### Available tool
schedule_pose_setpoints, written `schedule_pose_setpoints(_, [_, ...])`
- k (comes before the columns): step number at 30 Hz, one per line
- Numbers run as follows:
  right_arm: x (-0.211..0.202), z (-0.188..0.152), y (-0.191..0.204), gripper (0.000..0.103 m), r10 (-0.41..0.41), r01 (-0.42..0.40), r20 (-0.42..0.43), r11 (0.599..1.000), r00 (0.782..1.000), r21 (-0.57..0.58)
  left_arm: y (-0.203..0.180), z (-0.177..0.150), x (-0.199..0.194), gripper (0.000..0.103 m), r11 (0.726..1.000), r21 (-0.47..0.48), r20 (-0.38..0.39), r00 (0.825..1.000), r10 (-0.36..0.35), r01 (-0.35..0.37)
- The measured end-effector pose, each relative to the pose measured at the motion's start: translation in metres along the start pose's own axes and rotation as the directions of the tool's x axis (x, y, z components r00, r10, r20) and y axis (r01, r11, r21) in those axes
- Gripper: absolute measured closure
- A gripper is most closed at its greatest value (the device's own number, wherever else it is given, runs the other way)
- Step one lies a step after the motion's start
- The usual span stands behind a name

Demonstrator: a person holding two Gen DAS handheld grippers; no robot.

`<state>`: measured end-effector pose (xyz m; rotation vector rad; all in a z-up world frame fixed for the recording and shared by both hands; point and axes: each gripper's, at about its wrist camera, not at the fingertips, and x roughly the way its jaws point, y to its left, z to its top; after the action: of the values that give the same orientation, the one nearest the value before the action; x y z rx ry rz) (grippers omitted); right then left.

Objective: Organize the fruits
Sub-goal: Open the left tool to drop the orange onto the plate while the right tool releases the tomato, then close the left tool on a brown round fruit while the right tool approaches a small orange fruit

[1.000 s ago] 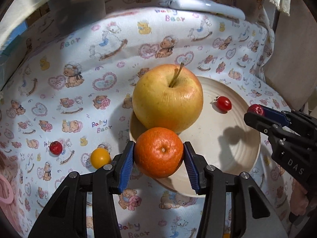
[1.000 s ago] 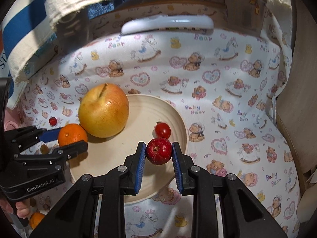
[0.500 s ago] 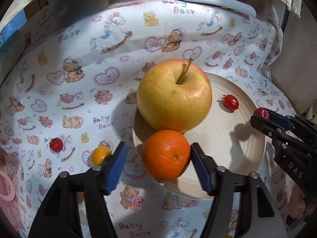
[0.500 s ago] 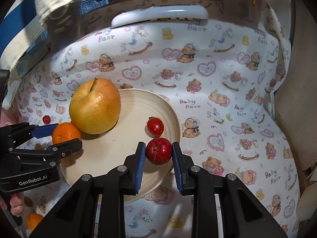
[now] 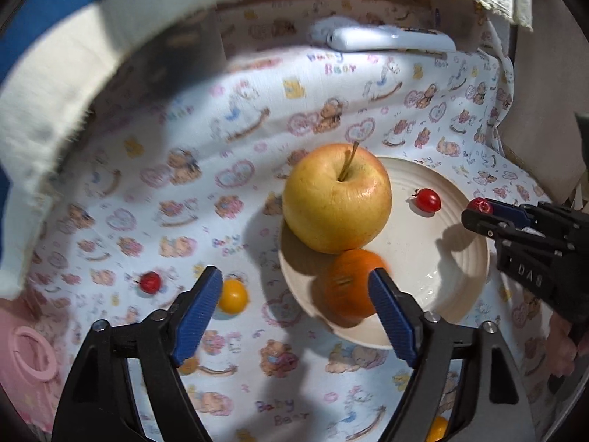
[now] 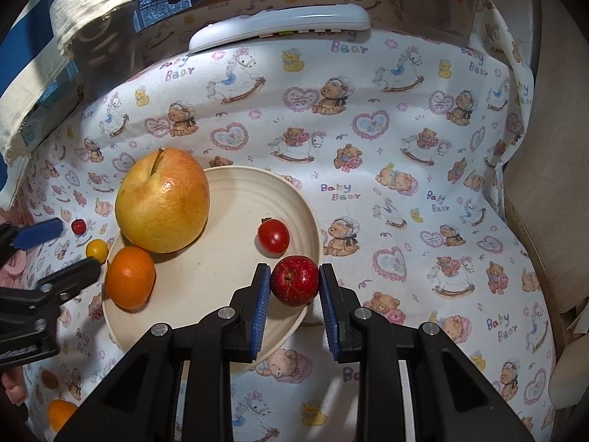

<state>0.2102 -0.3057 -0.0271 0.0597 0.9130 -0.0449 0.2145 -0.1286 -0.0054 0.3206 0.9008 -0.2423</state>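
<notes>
Beyond both tools, a printed bear-pattern cloth (image 6: pixel 386 154) covering the whole work surface, with a cream curtain edge (image 5: pixel 73 84) hanging above and a white remote control (image 6: pixel 279 24) lying at the far rim. Ahead of the jaws, a cream plate (image 6: pixel 235 199) on the cloth, bearing a large yellow apple (image 6: pixel 162 200), an orange tangerine (image 6: pixel 129 281) touching the apple's near side, and a cherry tomato (image 6: pixel 273 236) apart from both. Right gripper (image 6: pixel 294 296) pitched steeply downward over the plate's near rim, blue pads clamped on a small red apple (image 6: pixel 294 284) just beside the cherry tomato. Left gripper (image 5: pixel 294 313) likewise tilted down, jaws opening and already wide apart; tangerine lying free on the plate, partly hidden behind the right-hand pad (image 5: pixel 390 316), contact not determinable. Behind the left-hand pad, on the cloth off the plate, a yellow cherry tomato (image 5: pixel 232 295); further out on that side, a small red fruit (image 5: pixel 150 282). Near the left gripper's body, at the bottom edge, another orange fruit (image 6: pixel 60 414), partly visible.
</notes>
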Motion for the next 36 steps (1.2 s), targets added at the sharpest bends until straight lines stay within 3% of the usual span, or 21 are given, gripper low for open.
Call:
schedule_pose_setpoints(3, [-0.003, 0.000, -0.002, 0.075, 0.016, -0.016, -0.001, 1.000, 1.000, 0.017, 0.003, -0.004, -0.004, 0.021, 0.999, 0.015, 0.016, 0.999, 0.031, -0.031])
schedule_pose_setpoints(5, [-0.005, 0.000, -0.002, 0.069, 0.005, -0.005, 0.009, 1.000, 1.000, 0.019, 0.008, -0.008, -0.012, 0.021, 1.000, 0.004, 0.041, 0.999, 0.025, -0.025])
schedule_pose_setpoints(7, [-0.009, 0.001, -0.003, 0.046, -0.003, 0.002, 0.027, 1.000, 1.000, 0.026, 0.015, -0.011, -0.021, 0.021, 1.000, -0.017, 0.075, 0.997, 0.018, -0.017])
schedule_pose_setpoints(13, [-0.029, 0.003, -0.001, 0.045, 0.028, -0.031, 0.090, 0.999, 0.996, 0.031, 0.039, -0.027, -0.061, 0.015, 0.997, -0.082, 0.220, 0.975, 0.019, -0.001])
schedule_pose_setpoints(17, [-0.052, 0.003, 0.006, 0.042, 0.054, -0.056, 0.163, 0.998, 0.985, 0.010, 0.055, -0.043, -0.077, 0.010, 0.993, -0.112, 0.299, 0.952, 0.072, -0.040])
schedule_pose_setpoints(19, [-0.063, 0.002, 0.010, 0.033, 0.062, -0.064, 0.205, 0.998, 0.977, 0.001, 0.064, -0.049, -0.083, 0.004, 0.990, -0.129, 0.344, 0.934, 0.091, -0.049])
schedule_pose_setpoints(21, [-0.071, 0.001, 0.014, 0.029, 0.052, -0.052, 0.236, 0.999, 0.970, -0.006, 0.071, -0.057, -0.090, 0.000, 0.985, -0.154, 0.412, 0.902, 0.131, -0.073])
schedule_pose_setpoints(22, [-0.072, 0.002, 0.016, 0.021, 0.043, -0.042, 0.242, 0.999, 0.969, -0.010, 0.075, -0.060, -0.093, 0.000, 0.982, -0.170, 0.443, 0.884, 0.151, -0.082])
schedule_pose_setpoints(23, [-0.073, 0.002, 0.017, 0.018, 0.033, -0.030, 0.250, 0.999, 0.968, -0.014, 0.079, -0.062, -0.094, 0.001, 0.980, -0.184, 0.456, 0.876, 0.159, -0.082])
schedule_pose_setpoints(27, [-0.074, 0.000, 0.016, 0.017, 0.008, -0.013, 0.277, 1.000, 0.961, 0.018, 0.093, -0.064, -0.092, 0.001, 0.973, -0.228, 0.452, 0.880, 0.145, -0.043])
schedule_pose_setpoints(36, [-0.093, -0.004, 0.018, 0.008, 0.003, -0.017, 0.360, 0.999, 0.933, 0.036, 0.093, -0.074, -0.100, 0.001, 0.970, -0.233, 0.461, 0.871, 0.169, -0.064])
